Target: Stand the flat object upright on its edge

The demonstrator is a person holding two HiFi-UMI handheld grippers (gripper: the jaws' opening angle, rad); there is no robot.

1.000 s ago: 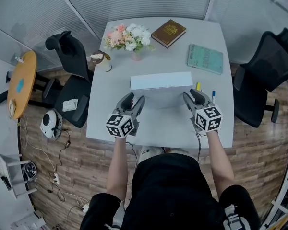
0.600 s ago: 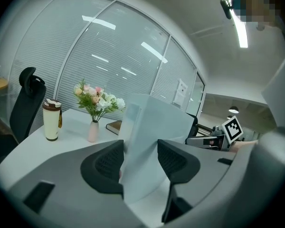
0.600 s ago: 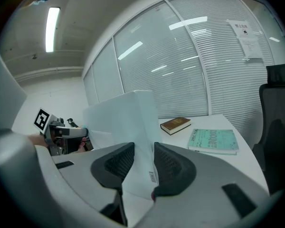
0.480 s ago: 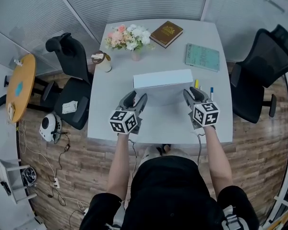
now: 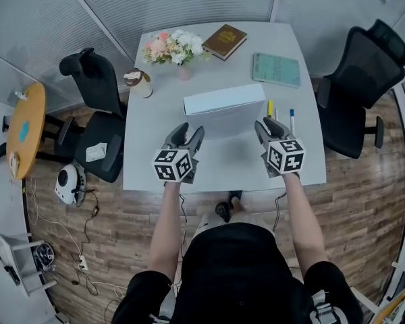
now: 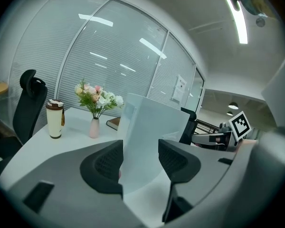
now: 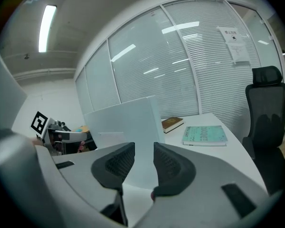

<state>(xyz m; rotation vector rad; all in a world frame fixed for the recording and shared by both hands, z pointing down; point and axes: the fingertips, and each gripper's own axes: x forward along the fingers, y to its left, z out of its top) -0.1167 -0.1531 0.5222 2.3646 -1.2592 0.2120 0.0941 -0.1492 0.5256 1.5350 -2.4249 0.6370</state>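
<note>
This is an office meeting room: a white rectangular table (image 5: 142, 147) stands on a wood-plank floor (image 5: 364, 208), with black mesh swivel chairs (image 5: 364, 59) at either side. Glass partition walls with horizontal slatted blinds (image 6: 99, 51) enclose it. A long ceiling strip light (image 6: 233, 13) glows overhead, and a printed white notice (image 7: 232, 44) hangs on the glass.

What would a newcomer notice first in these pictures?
A flat white rectangular box stands upright on its long edge in the middle of the pale grey table. Just before it are the left gripper, jaws opening, and the right gripper, jaws closing; neither pair grips anything. A pink-and-white flower bouquet stands at the far left corner.
</note>
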